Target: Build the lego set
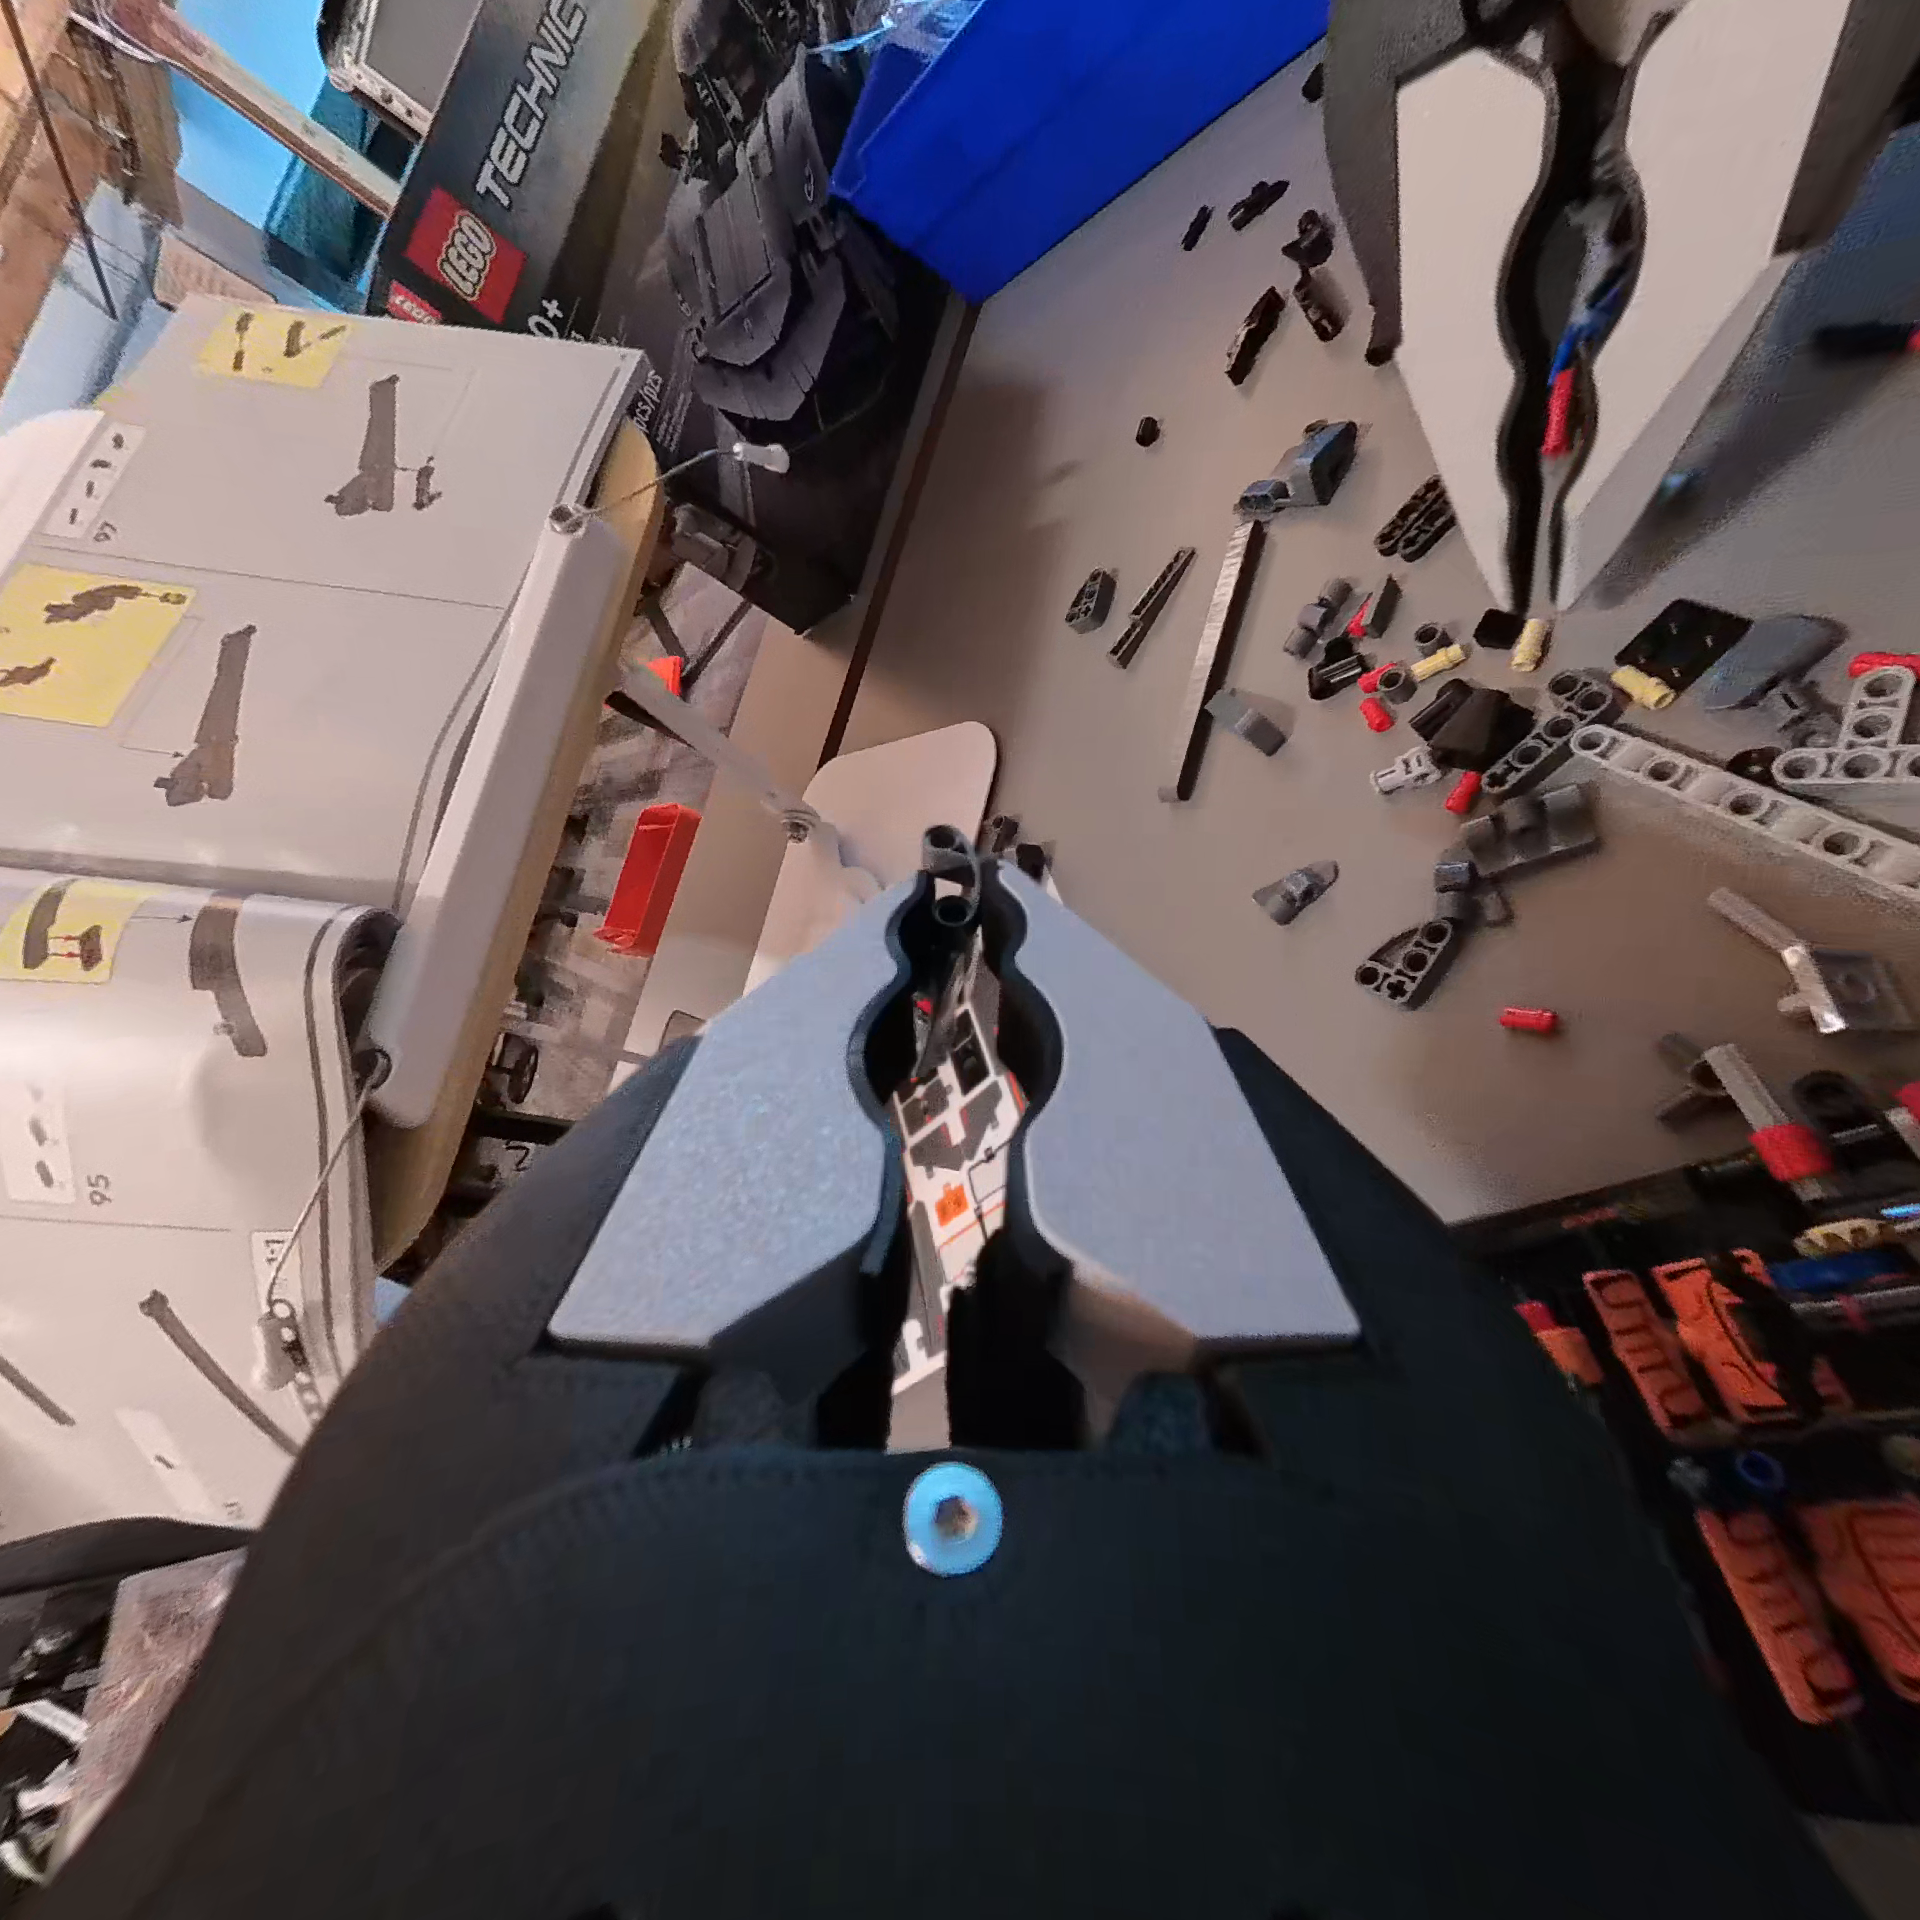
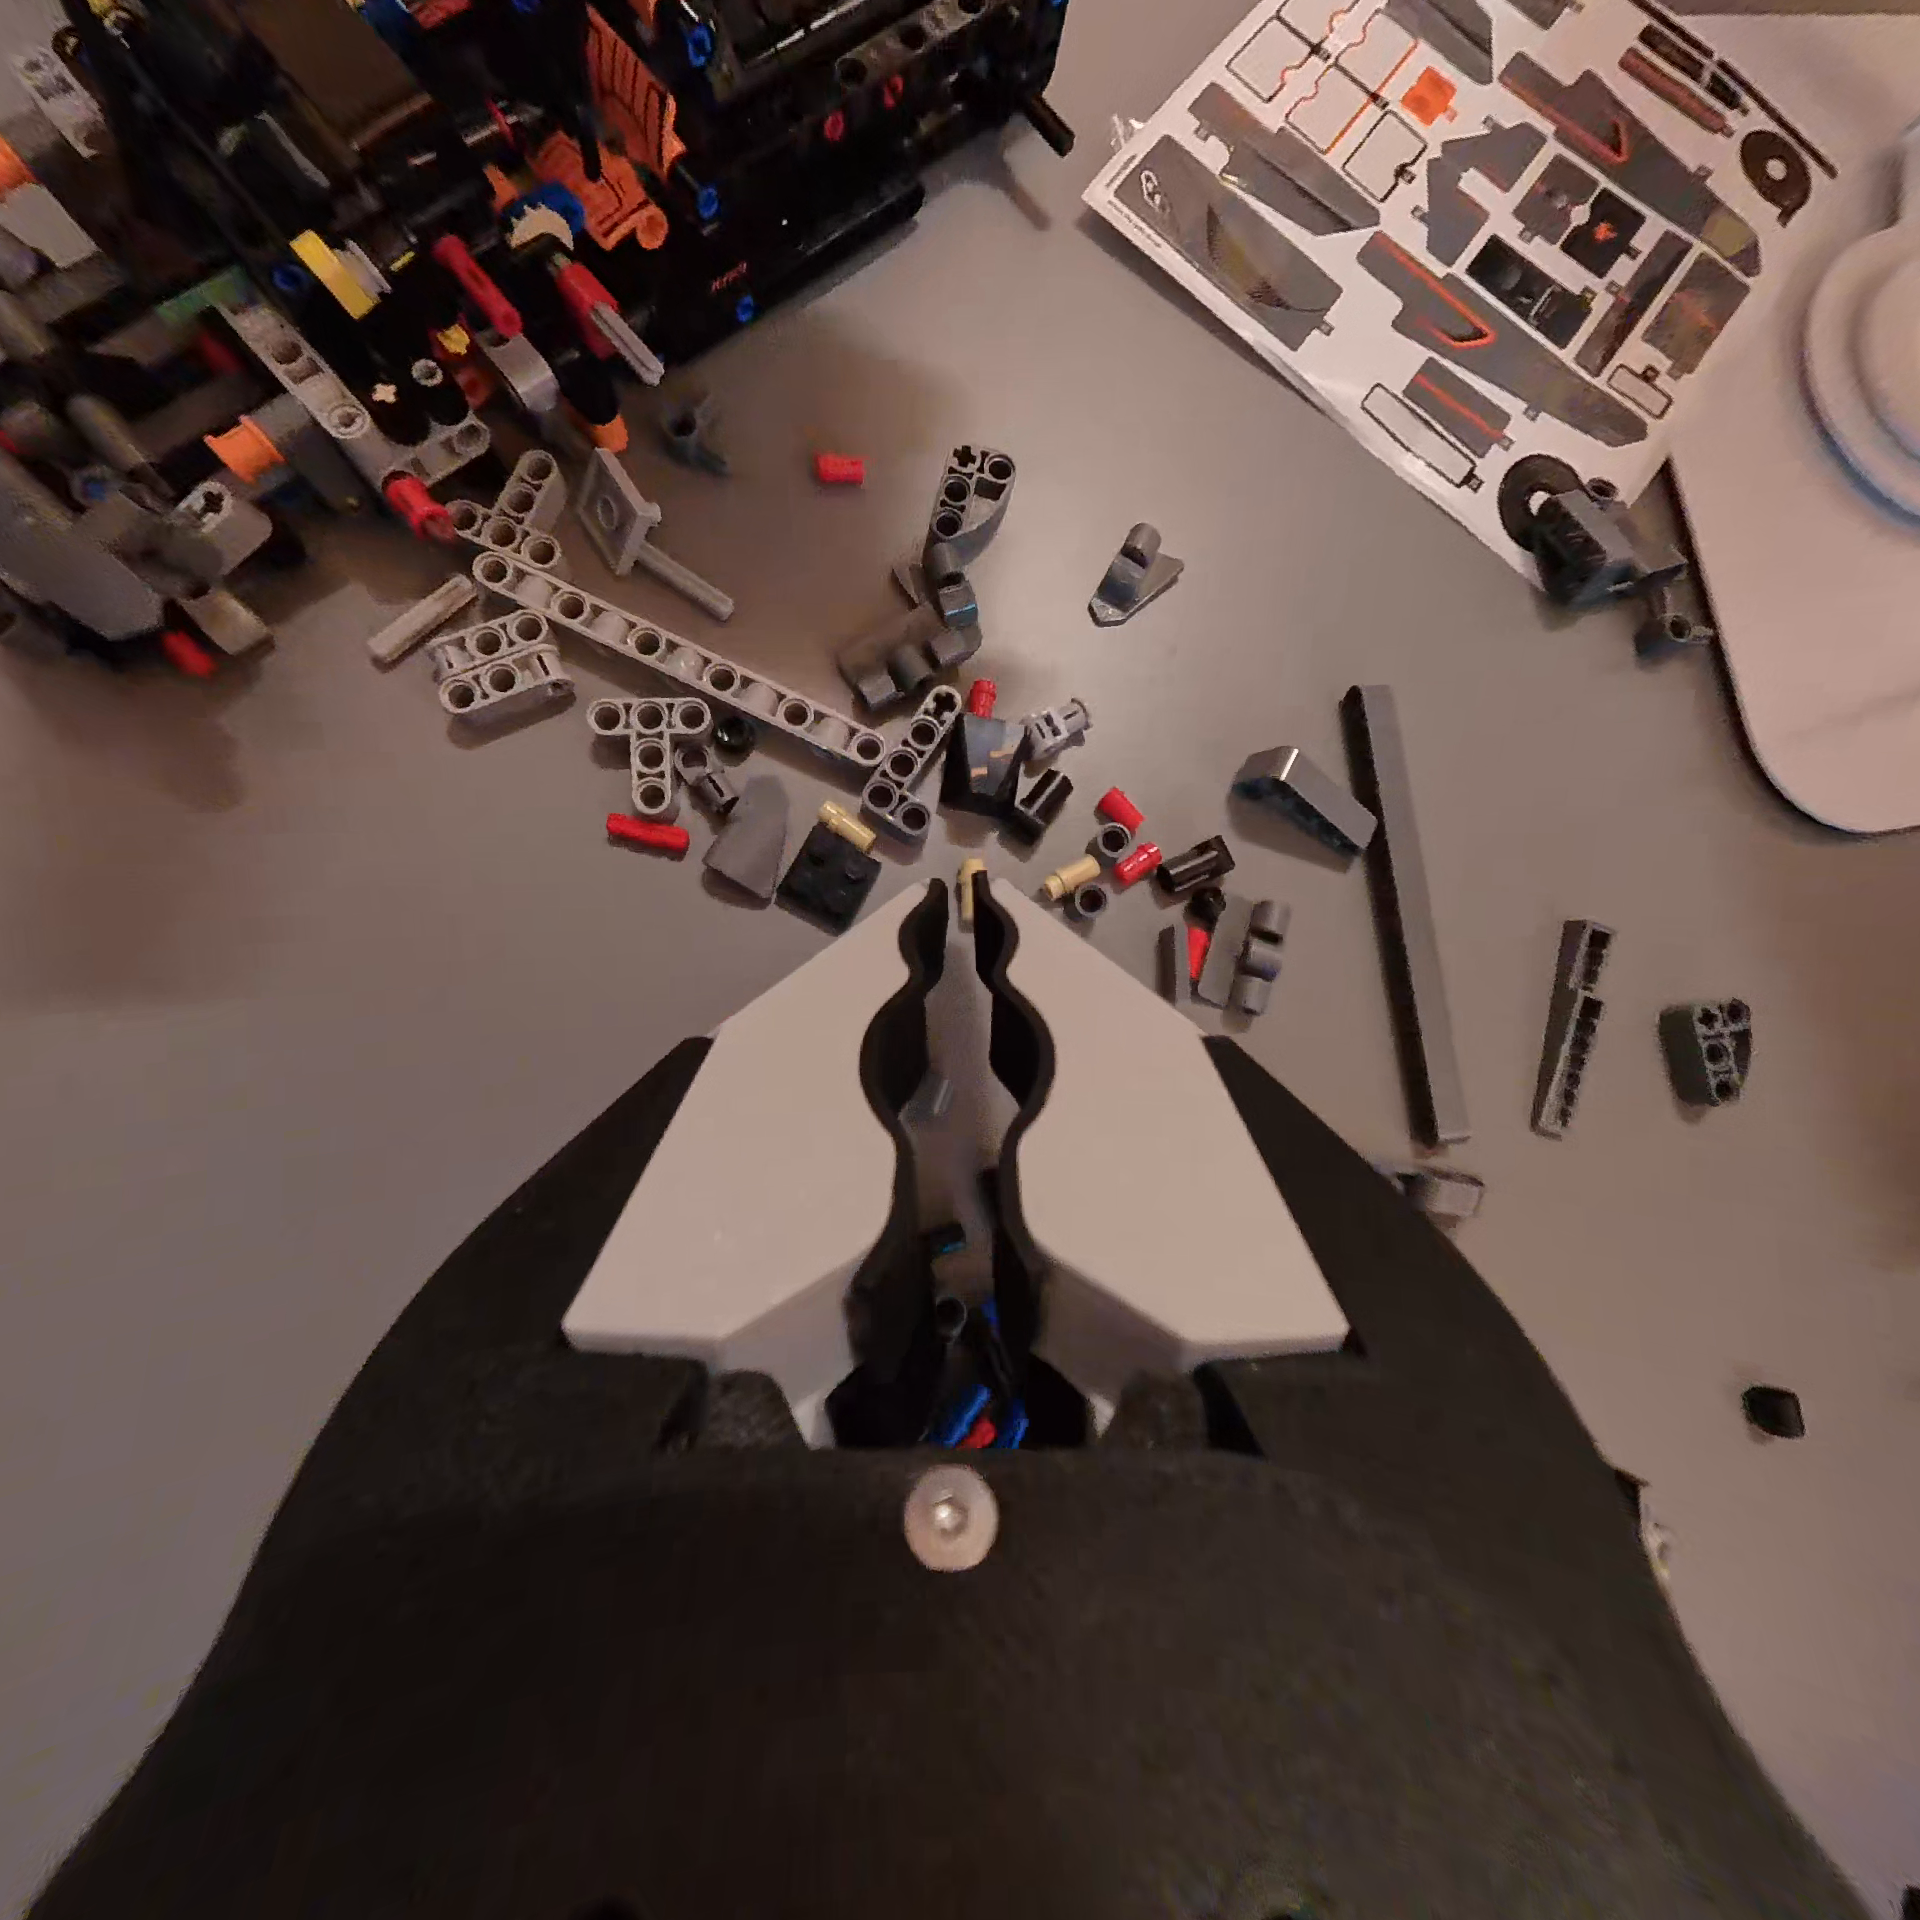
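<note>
While the left gripper clamps a dark connector, the right gripper pinches a tan pin beside the long beam, probably needing mating next.

Left gripper clamped on a small dark grey connector piece

Loose pieces lie scattered on the grey tabletop; the open instruction booklet stands at left beside the set's box, the other gripper at upper right.
</note>
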`<state>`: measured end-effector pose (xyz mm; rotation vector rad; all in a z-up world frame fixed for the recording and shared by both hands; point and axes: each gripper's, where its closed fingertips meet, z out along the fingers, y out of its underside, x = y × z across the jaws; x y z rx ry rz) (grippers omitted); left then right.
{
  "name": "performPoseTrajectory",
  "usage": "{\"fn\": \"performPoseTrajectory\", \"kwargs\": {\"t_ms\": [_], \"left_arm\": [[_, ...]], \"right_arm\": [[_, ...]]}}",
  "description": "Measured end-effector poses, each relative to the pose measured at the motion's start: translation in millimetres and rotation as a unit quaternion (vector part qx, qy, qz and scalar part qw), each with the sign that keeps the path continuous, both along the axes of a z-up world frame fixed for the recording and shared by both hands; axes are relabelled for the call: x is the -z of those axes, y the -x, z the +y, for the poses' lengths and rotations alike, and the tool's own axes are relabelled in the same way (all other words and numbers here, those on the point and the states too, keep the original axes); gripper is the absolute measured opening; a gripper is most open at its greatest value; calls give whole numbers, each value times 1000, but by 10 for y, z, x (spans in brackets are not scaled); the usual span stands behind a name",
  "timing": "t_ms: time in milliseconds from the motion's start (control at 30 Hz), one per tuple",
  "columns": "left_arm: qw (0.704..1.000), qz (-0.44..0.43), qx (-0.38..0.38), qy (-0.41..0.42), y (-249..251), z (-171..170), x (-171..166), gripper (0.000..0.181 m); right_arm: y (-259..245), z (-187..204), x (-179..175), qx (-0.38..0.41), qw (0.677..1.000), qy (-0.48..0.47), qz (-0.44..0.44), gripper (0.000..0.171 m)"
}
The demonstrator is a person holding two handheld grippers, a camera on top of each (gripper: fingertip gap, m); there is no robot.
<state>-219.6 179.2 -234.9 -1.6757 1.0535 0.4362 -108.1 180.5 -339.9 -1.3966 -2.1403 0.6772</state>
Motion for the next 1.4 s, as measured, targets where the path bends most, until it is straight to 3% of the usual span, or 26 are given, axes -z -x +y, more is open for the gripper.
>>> {"fn": "performPoseTrajectory", "kwargs": {"t_ms": [300,433,533,633,733,900,1400], "left_arm": [[1000,4,6,11,-37,-12,99,5],[1000,5,8,15,-52,-10,111,6],[1000,3,11,18,-71,-16,112,6],[1000,3,11,17,-83,-21,101,6],[1000,-4,11,19,-89,-23,101,6],[999,-16,12,25,-102,-13,114,6],[999,-20,14,24,-109,-39,91,6]], "right_arm": [[64,-6,127,-30,998,-35,-41,3],[-146,-120,133,-110,990,-55,-66,5],[-357,-92,104,-127,986,-69,-88,14],[-477,-63,-24,-77,992,-54,-81,22],[-524,-148,-106,20,998,7,-66,6],[-489,-250,4,106,991,64,-50,9],[-280,-91,138,130,989,51,-58,16]]}}
